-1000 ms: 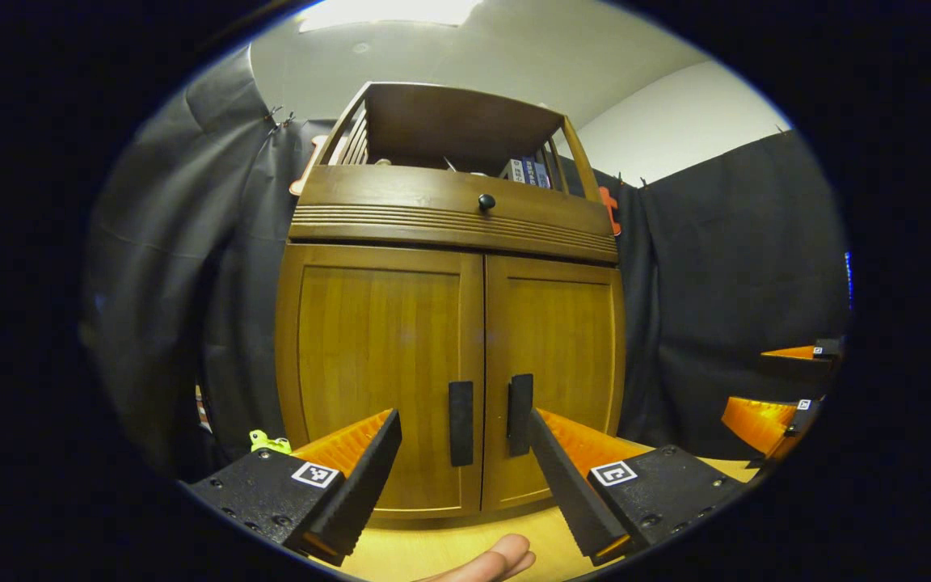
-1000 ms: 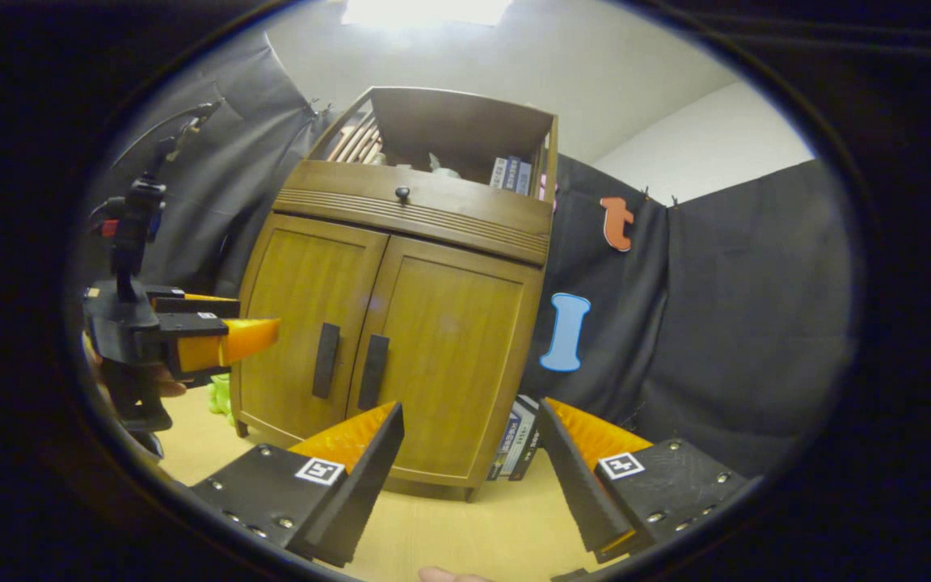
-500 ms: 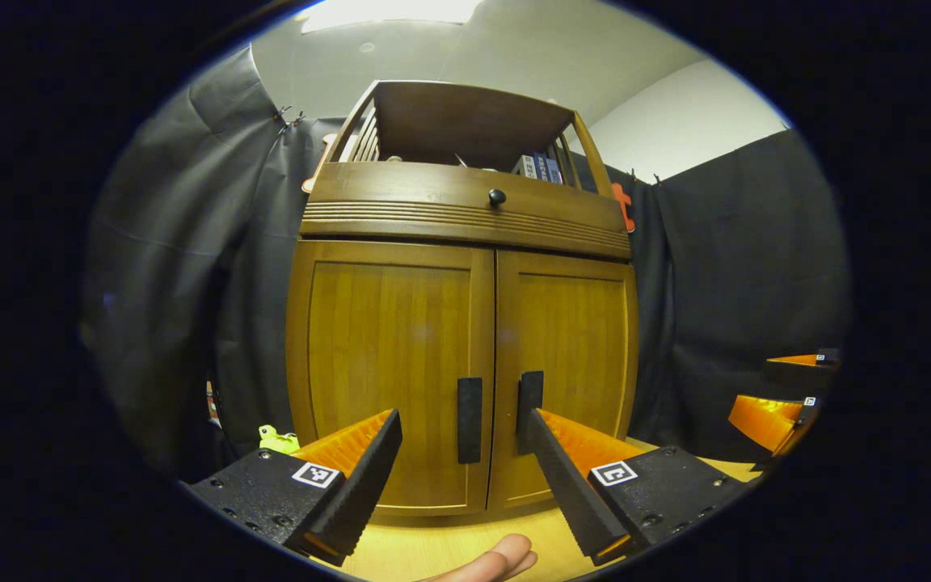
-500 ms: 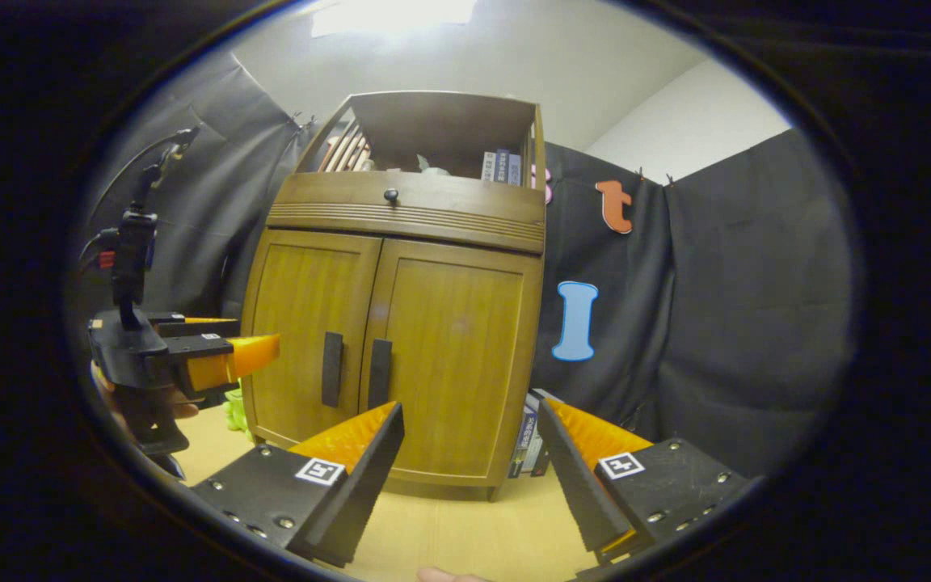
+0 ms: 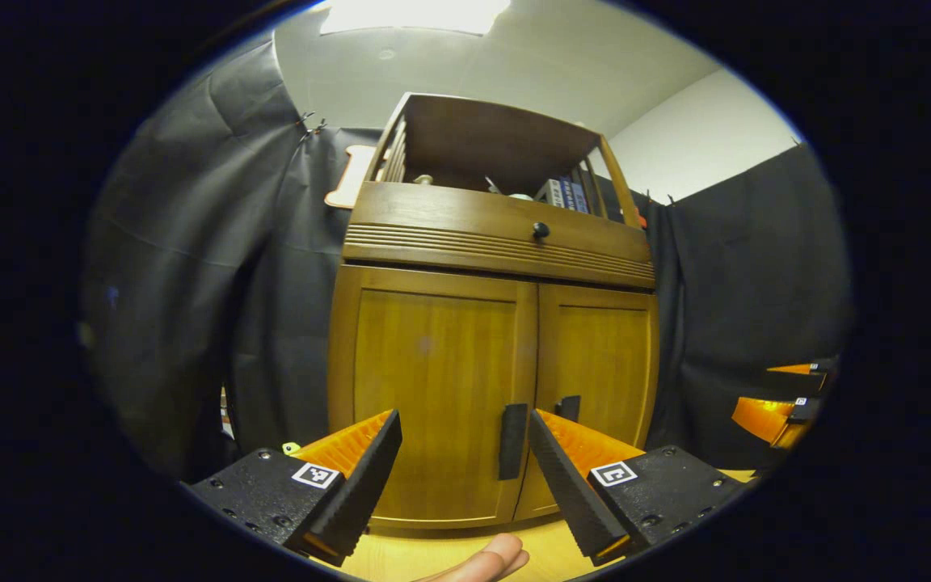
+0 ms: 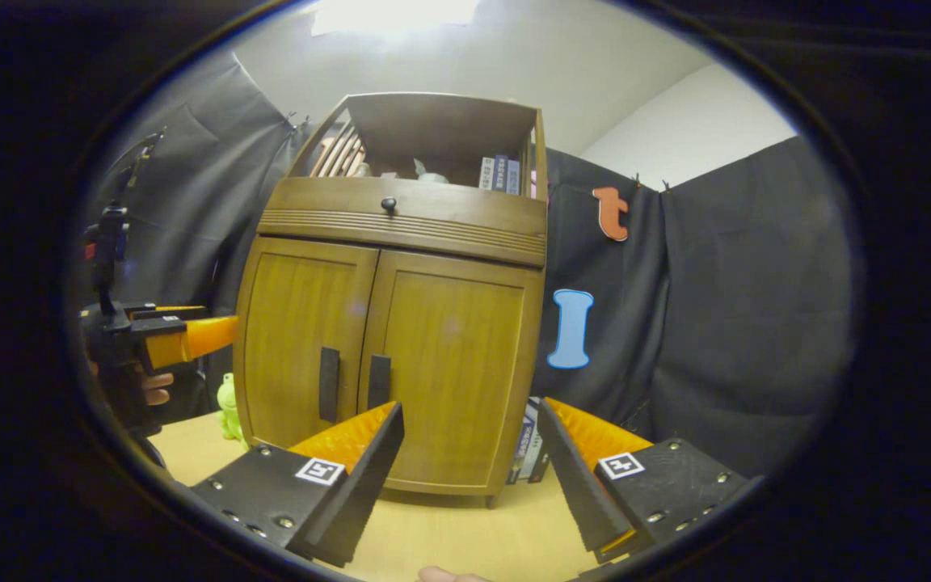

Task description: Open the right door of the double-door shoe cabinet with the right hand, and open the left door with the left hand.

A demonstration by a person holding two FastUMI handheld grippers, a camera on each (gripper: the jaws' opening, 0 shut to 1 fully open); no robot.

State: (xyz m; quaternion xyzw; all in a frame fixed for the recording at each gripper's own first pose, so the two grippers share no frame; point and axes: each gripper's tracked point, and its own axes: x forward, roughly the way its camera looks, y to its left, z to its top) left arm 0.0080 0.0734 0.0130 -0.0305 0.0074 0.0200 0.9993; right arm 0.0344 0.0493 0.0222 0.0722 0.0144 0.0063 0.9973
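Since a second ago the left claw [image 5: 461, 453] has been drifting leftward, so the shoe cabinet [image 5: 498, 323] is now sitting right of centre in the left gripper view. Both doors are staying closed, the cabinet standing on the worktop [image 6: 465, 537]. Left claw is hanging spread before the left door's handle [image 5: 512, 441], not touching. Right claw [image 6: 469, 449] is hanging spread, facing the right door [image 6: 453, 368], well short of it.
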